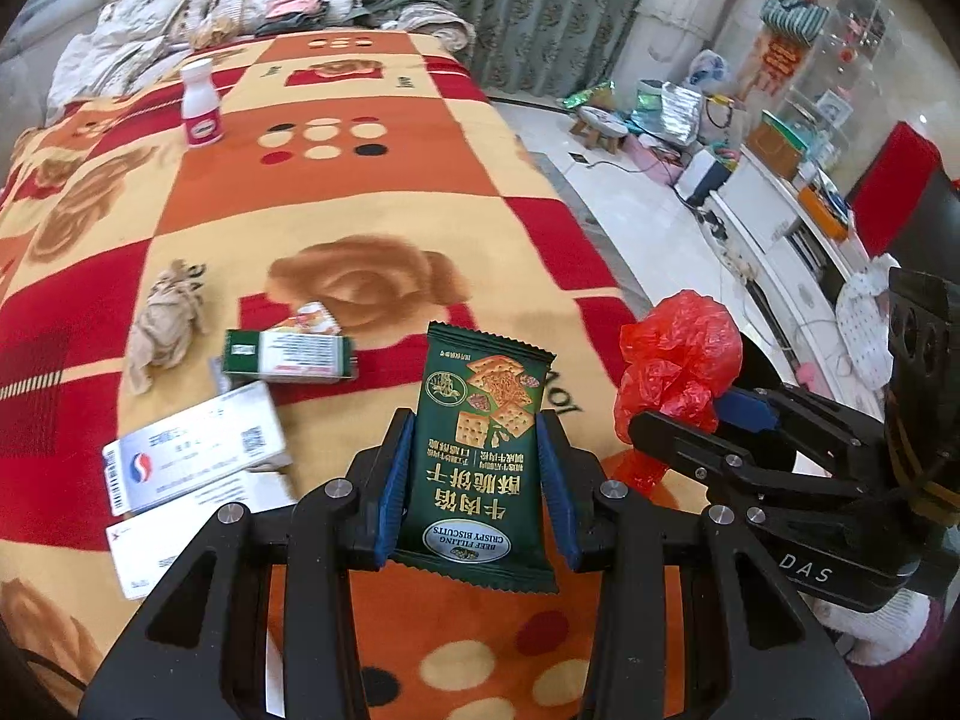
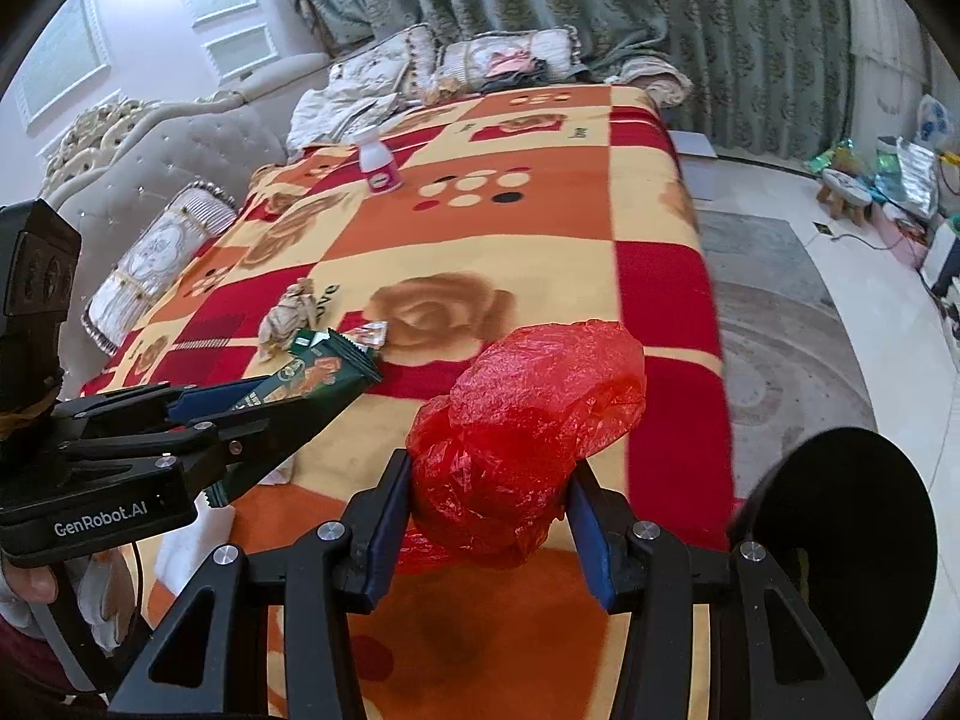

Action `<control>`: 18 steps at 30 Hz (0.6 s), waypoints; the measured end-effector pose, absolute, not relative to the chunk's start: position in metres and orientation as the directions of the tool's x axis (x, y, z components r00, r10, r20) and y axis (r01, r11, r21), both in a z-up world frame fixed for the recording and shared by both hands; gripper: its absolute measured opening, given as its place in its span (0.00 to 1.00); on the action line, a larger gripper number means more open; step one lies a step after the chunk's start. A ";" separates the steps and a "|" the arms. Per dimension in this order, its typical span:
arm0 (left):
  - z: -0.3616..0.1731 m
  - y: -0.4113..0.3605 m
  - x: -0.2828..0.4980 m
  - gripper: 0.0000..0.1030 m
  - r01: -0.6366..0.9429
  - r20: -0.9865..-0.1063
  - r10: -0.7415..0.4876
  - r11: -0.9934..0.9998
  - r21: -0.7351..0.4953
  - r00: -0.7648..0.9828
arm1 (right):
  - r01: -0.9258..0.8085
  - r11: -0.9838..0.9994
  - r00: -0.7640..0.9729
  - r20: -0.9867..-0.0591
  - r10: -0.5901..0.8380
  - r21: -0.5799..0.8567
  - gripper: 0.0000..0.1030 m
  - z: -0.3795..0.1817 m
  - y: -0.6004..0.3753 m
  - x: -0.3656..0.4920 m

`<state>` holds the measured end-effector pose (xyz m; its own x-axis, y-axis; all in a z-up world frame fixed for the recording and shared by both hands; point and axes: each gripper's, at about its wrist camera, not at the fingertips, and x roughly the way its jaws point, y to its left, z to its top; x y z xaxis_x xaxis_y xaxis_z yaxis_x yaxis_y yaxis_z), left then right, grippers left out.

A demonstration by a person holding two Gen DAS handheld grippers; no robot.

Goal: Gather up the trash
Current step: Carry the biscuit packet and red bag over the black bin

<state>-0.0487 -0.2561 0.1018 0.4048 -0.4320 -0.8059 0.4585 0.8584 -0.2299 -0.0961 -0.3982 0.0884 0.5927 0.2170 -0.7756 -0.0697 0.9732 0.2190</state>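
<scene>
Trash is already in both claws above the bed. The left claw (image 1: 477,468) is clamped on a dark green foil biscuit packet (image 1: 480,450), its blue pads pressing the packet's two long edges; the packet stands up out of the jaws with its printing upside down toward the camera. At three o'clock of it, the right claw (image 2: 489,501) is closed around a crumpled red thin plastic bag (image 2: 528,420), which bulges out above and in front of the fingers. The two claws hang near each other, side by side, over the near end of a bed covered by an orange, red and cream rose-patterned blanket (image 1: 372,192).

More litter lies on the blanket. At eleven o'clock of the left claw sits a flat green and white carton (image 1: 288,354), with a small torn shiny wrapper (image 1: 315,318) touching its far edge. At ten o'clock lies a crumpled beige paper wad (image 1: 165,324), near the carton but apart from it. At nine o'clock rests a white cardboard medicine box (image 1: 192,450) with a barcode, lying over a white paper sheet (image 1: 186,534). Well away, toward twelve o'clock, a small white plastic bottle with a pink label (image 1: 201,105) stands upright. Patterned cushions (image 1: 180,6) are heaped at the bed's far end.
</scene>
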 end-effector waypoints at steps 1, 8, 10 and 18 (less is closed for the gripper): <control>0.102 -0.262 -0.050 0.37 0.466 -0.806 -0.436 0.854 -0.230 0.401 | -0.062 0.974 0.594 -0.775 0.213 0.220 0.45 0.089 -0.402 -0.098; 0.101 -0.288 -0.057 0.37 0.507 -0.806 -0.452 0.832 -0.226 0.382 | -0.015 0.975 0.604 -0.775 0.185 0.220 0.45 0.089 -0.427 -0.111; 0.101 -0.293 -0.059 0.37 0.515 -0.806 -0.455 0.827 -0.225 0.378 | -0.002 0.976 0.607 -0.775 0.176 0.220 0.45 0.089 -0.434 -0.114; 0.099 -0.322 -0.063 0.37 0.547 -0.809 -0.474 0.803 -0.235 0.349 | 0.051 0.976 0.614 -0.778 0.135 0.209 0.45 0.087 -0.461 -0.127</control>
<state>-0.0632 -0.3224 0.0994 0.3488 -0.4737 -0.8087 0.5472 0.8034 -0.2345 -0.1270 -0.4605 0.0875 0.6136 0.1347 -0.7781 0.0512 0.9765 0.2095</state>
